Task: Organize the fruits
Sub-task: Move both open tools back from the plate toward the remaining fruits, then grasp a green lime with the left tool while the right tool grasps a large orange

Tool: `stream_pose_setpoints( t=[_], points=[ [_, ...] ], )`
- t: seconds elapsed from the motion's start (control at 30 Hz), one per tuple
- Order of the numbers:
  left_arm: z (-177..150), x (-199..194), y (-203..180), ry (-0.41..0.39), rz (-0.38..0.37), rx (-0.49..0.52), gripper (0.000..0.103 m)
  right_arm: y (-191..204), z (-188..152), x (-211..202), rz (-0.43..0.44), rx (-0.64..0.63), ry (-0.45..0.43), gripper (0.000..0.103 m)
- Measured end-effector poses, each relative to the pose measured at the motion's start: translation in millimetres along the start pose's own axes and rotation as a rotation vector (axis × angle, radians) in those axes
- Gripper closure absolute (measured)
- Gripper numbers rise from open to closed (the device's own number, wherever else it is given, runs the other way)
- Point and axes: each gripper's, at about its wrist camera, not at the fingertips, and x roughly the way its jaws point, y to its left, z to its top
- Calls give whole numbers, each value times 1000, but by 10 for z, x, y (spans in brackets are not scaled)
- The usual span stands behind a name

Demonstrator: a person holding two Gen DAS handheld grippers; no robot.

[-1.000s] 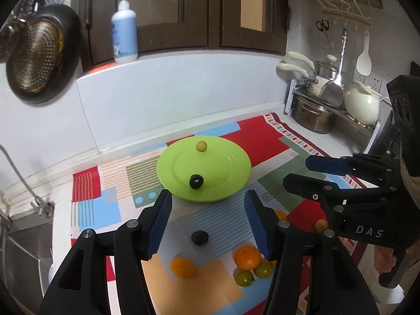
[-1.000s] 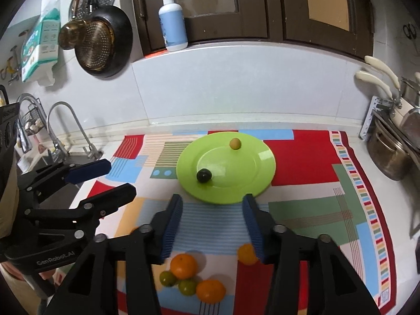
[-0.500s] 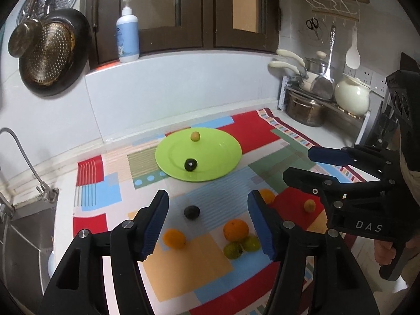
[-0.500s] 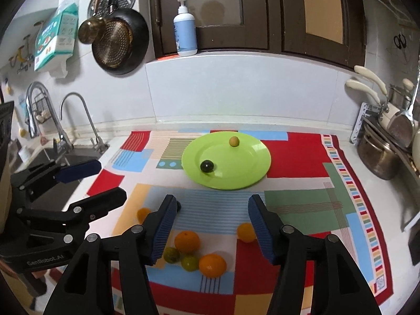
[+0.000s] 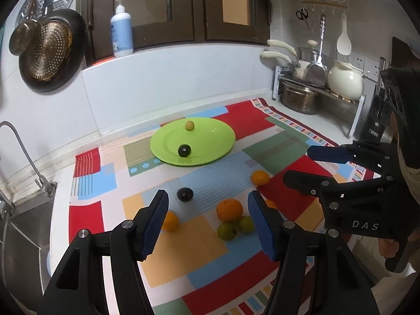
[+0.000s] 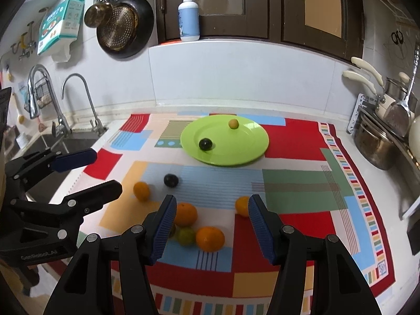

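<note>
Green plate (image 5: 210,155) holds two fruits, for sorting | rest loose on mat (image 5: 173,262) | your left gripper (image 5: 208,223) and right gripper (image 6: 210,224) just widened, both empty, hovering to choose.

Glossy, smooth plastic-looking green plate (image 6: 252,152) is catching window light on its rim. Printed mat (image 6: 296,183) is lying flat and matt, cloth-like, with no sheen. Oranges (image 6: 210,239) are showing finely dimpled, slightly shiny peel; dark fruit (image 6: 171,180) is looking smooth and dull. Gripper arms are appearing as matt black plastic with bright metal screws, and their fingers (image 5: 157,223) are carrying ribbed blue pads, seemingly rubber. Steel pot (image 5: 299,97) is gleaming, polished. Cabinet doors (image 6: 236,5) are showing dark, semi-gloss wood. Wall panels are reading as smooth and white.
</note>
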Motion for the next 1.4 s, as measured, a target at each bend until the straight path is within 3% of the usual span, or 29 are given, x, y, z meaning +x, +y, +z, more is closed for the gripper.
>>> stream_pose_setpoints(
  t=[0.83, 1.4],
  points=[
    [-493, 477, -189, 129, -8, 53, 41, 47, -447, 421, 11, -123, 165, 45],
    [-613, 852, -190, 188, -24, 79, 43, 24, -569, 761, 17, -184, 230, 45]
  ],
)
